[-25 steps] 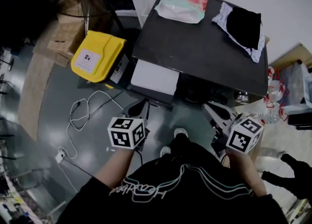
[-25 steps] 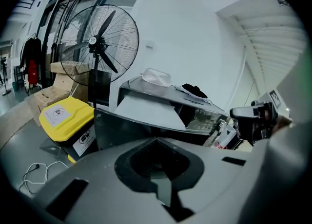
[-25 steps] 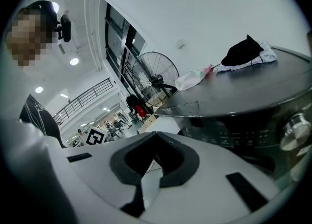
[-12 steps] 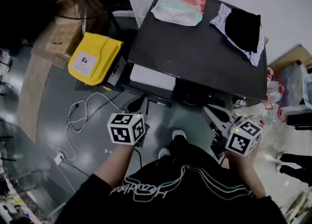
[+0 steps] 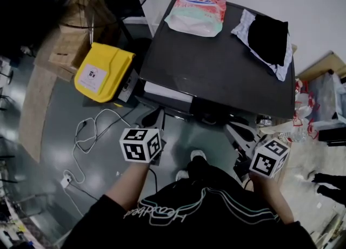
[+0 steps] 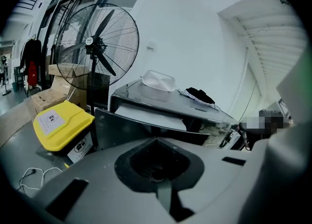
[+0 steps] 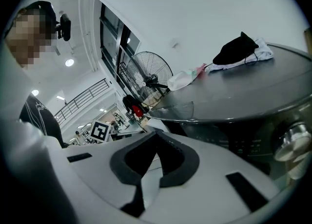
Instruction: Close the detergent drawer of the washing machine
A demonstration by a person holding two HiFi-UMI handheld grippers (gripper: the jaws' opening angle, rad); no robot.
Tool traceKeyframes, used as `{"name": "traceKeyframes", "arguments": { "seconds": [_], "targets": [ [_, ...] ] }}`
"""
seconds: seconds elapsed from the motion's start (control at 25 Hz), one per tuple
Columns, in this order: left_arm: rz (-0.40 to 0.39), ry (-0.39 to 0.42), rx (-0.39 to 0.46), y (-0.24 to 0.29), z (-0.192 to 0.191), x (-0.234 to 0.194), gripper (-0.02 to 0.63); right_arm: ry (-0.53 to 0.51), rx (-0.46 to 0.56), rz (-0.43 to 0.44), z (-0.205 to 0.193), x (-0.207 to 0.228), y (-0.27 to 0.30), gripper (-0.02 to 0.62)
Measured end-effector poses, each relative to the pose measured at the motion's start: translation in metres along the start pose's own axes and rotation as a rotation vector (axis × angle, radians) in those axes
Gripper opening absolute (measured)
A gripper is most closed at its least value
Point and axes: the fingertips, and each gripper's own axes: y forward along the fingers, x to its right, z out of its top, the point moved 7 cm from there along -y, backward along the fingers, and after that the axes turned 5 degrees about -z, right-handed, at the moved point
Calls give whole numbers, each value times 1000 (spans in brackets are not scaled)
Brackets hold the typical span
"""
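The washing machine (image 5: 216, 64) has a dark top, and its white detergent drawer (image 5: 166, 92) sticks out a short way at the front left. My left gripper (image 5: 154, 119) is shut and empty, just in front of the drawer's dark front panel (image 6: 122, 128); whether it touches the panel I cannot tell. In the left gripper view the drawer (image 6: 148, 116) shows white above that panel, past the left gripper (image 6: 156, 141). My right gripper (image 5: 238, 132) is shut and empty, low in front of the machine's right side, and the right gripper (image 7: 155, 134) points along the control panel.
A pink detergent bag (image 5: 195, 7) and a black cloth on a white one (image 5: 267, 34) lie on the machine's top. A yellow bin (image 5: 104, 73), cardboard boxes (image 5: 67, 42) and a standing fan (image 6: 97, 47) are to the left. White cables (image 5: 89, 131) trail on the floor. A knob (image 7: 292, 138) sits on the panel.
The white drawer shows less of itself than a second ago; it has slid further into the machine. Both grippers have kept nearly the same places.
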Motion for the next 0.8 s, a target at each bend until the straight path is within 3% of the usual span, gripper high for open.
{"name": "traceKeyframes", "arguments": {
  "seconds": [0.8],
  "targets": [
    [-6, -1, 14, 16, 12, -5, 23, 13, 28, -15, -1, 4, 10, 26]
  ]
}}
